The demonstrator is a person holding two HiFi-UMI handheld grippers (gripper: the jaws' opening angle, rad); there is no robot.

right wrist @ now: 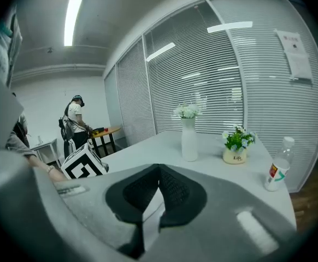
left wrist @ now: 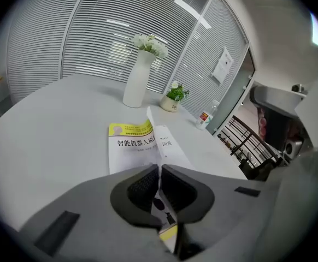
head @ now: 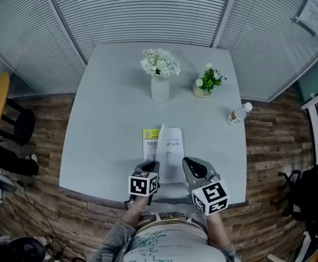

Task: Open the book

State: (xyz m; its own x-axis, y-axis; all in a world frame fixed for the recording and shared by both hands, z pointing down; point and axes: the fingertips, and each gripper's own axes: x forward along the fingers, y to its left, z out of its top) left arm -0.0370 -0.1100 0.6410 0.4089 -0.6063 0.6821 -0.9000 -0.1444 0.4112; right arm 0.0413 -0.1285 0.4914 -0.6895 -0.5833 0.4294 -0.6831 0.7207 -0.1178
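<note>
The left hand-held gripper [head: 152,169] is clamped on the near free edge of the front cover [left wrist: 130,145] of a book [head: 171,149]. The cover's thin edge runs straight between the dark pads [left wrist: 142,187] in the left gripper view. The yellow-banded cover is lifted at an angle, rising from that hand-held gripper's tips and leaning to its left. The white title page [left wrist: 171,146] lies bare just to the right of them.

The book rests on the pale grey surface [head: 110,124], directly ahead of both hand-held grippers and close to the near edge where the person stands.

The right hand-held gripper [head: 192,167] sits just beside the left one, at the near right corner of the exposed page. In its own view its jaws meet at the tips. A pale strip shows in the gap below them, and it cannot be told whether paper is pinched there.

Farther ahead of the hand-held grippers, well beyond the book, stands a tall white vase [head: 160,86] of white flowers. A small potted plant [head: 208,83] sits to its right. A bottle [head: 238,113] with a white cap stands ahead of and to the right of the right hand-held gripper, near the surface's right edge.

Slatted blinds [head: 148,15] line the walls behind the surface. In the right gripper view, a person [right wrist: 74,121] stands at a distant round table off to that hand-held gripper's left.
</note>
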